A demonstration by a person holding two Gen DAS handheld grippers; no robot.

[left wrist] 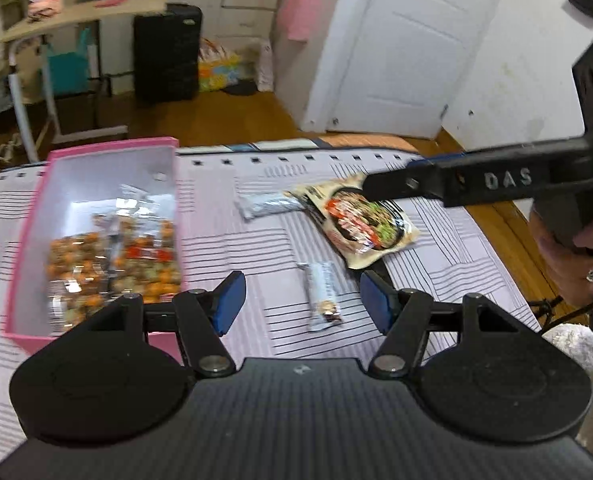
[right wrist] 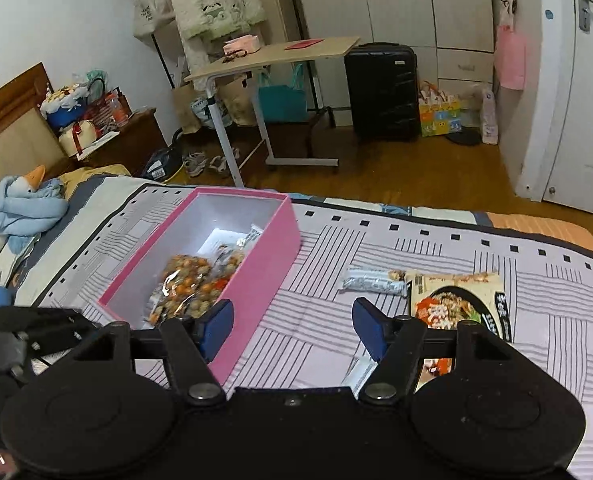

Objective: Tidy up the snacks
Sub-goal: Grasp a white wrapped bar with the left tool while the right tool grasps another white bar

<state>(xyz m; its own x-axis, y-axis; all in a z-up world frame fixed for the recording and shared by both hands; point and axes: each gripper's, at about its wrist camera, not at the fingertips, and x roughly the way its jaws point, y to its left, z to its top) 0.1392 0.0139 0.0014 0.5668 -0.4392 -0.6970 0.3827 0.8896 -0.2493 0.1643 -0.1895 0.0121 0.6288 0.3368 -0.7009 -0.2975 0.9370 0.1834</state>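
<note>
pink box point(right wrist: 256, 276) contents blur in left view; noodle packet point(right wrist: 460, 300) partly hidden.

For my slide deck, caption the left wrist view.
Open left claw hovers over a snack bar beside the pink box.

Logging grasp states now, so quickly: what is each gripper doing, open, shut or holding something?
Left gripper: jaws open, empty, above a snack bar.
Right gripper: jaws open, empty, over the bedspread beside the pink box.
</note>
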